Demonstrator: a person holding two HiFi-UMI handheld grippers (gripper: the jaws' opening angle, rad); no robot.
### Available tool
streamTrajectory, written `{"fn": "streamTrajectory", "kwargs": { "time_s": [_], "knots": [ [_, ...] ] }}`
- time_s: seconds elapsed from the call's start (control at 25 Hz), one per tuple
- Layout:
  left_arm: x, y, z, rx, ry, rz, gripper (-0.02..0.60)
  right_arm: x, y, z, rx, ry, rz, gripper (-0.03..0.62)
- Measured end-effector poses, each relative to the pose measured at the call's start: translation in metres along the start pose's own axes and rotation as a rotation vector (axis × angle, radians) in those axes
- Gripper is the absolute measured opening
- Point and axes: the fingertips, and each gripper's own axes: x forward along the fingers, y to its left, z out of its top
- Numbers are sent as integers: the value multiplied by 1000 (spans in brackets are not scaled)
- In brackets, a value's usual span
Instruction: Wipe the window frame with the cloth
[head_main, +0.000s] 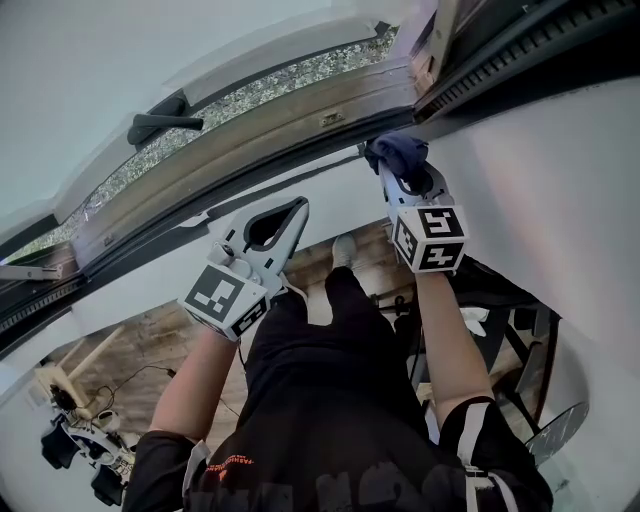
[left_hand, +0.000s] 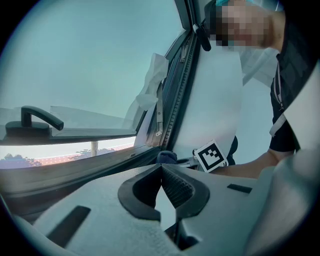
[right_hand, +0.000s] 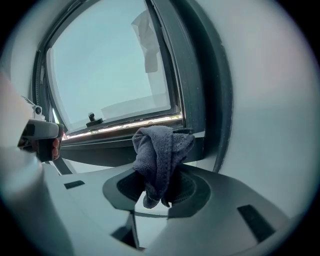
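Up at window frame (head_main: 262, 126), right tool (head_main: 401, 168) clamps cloth (head_main: 398, 150).

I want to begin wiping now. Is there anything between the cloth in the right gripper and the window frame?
Nothing visible is in the way. The right gripper is shut on the cloth, which sits right at the lower corner of the window frame, with no object between them.
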Motion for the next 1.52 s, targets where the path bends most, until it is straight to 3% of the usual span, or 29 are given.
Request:
{"fn": "streamTrajectory", "kwargs": {
  "time_s": [0.8,1.52],
  "knots": [
    [18,-5,7,-4,-9,-19,20,-6,-31,5,22,3,-56,112],
    [-1,-1,10,2,-37,-17,20,-13,-18,5,3,14,-61,112]
  ]
}}
